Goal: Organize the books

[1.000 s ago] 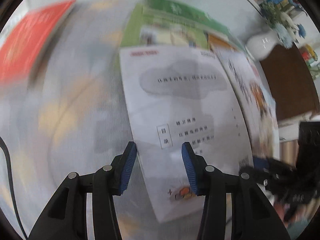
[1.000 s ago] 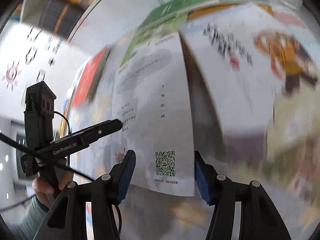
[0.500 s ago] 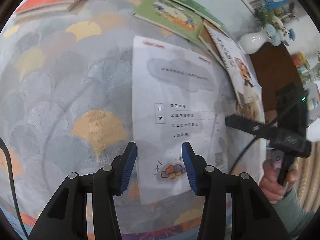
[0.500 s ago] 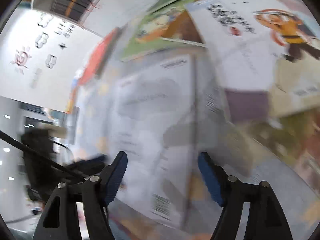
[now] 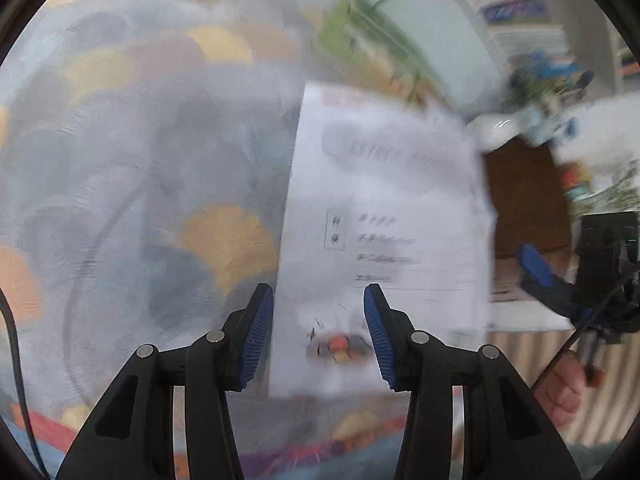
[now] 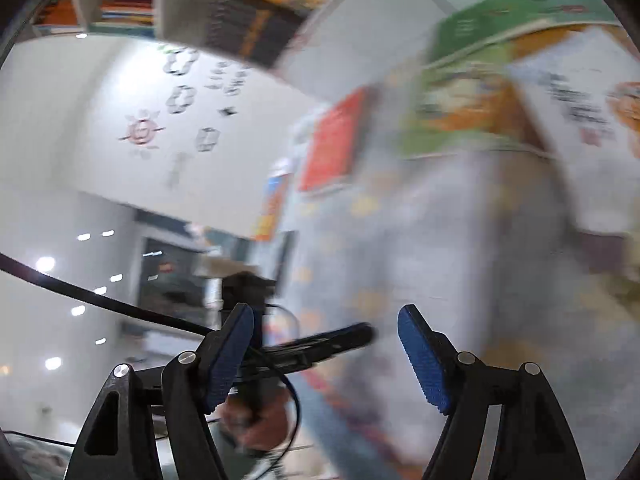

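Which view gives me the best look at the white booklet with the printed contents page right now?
The left wrist view. The white booklet lies nearly whole on the patterned cloth, just ahead of the left gripper, though blurred. In the right wrist view that area is smeared by motion and I cannot pick the booklet out.

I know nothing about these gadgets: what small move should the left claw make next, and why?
Probably ease forward and close on the near edge of the white booklet. The left claw is open with nothing between its pads, the booklet lies flat on the patterned tablecloth just ahead, and the right claw is open too, holding nothing.
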The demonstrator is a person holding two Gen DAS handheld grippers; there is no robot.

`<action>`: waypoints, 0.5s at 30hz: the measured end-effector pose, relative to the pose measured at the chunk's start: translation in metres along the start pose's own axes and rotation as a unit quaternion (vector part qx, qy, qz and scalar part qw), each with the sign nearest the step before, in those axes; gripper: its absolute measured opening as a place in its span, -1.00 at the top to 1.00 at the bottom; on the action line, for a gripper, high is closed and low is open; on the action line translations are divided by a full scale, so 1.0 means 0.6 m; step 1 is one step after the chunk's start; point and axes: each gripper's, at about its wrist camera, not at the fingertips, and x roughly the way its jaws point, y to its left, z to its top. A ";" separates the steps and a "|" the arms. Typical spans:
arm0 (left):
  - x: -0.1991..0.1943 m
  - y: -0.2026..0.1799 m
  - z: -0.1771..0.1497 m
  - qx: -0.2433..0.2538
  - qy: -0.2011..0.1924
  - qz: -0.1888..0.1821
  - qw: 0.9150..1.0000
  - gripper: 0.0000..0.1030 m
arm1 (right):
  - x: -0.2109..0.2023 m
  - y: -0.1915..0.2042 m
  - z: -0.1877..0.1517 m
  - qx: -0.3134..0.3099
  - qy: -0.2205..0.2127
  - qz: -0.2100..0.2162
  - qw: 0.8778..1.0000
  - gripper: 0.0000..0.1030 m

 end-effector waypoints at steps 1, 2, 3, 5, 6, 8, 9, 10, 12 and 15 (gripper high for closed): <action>-0.026 0.010 0.005 -0.008 -0.016 -0.005 1.000 0.16 | 0.019 0.022 0.006 -0.013 0.006 0.008 1.000 -0.44; -0.061 0.026 0.010 -0.021 -0.037 -0.007 0.999 0.16 | 0.044 0.042 0.010 -0.022 0.014 0.021 0.999 -0.44; -0.096 0.044 0.014 -0.035 -0.057 -0.006 0.998 0.16 | 0.075 0.062 0.013 -0.029 0.025 0.029 0.999 -0.44; -0.171 0.086 0.018 -0.074 -0.108 0.002 0.991 0.16 | 0.107 0.089 0.009 -0.055 0.035 0.006 0.998 -0.44; -0.190 0.096 0.018 -0.083 -0.121 0.013 0.989 0.16 | 0.112 0.097 0.003 -0.068 0.032 -0.013 0.997 -0.44; -0.229 0.107 0.011 -0.086 -0.143 0.045 0.985 0.16 | 0.124 0.087 -0.005 -0.074 0.033 -0.045 0.996 -0.44; -0.233 0.106 0.008 -0.082 -0.144 0.054 0.985 0.16 | 0.115 0.063 -0.010 -0.062 0.031 -0.072 0.995 -0.44; -0.229 0.102 0.005 -0.077 -0.141 0.057 0.985 0.16 | 0.107 0.038 -0.010 -0.047 0.027 -0.097 0.994 -0.39; -0.204 0.088 -0.006 -0.064 -0.123 0.057 0.989 0.16 | 0.070 -0.040 -0.020 0.009 0.009 -0.136 0.991 -0.11; -0.128 0.064 -0.005 -0.034 -0.076 0.055 0.995 0.16 | 0.015 -0.117 -0.044 0.068 -0.014 -0.191 0.979 0.02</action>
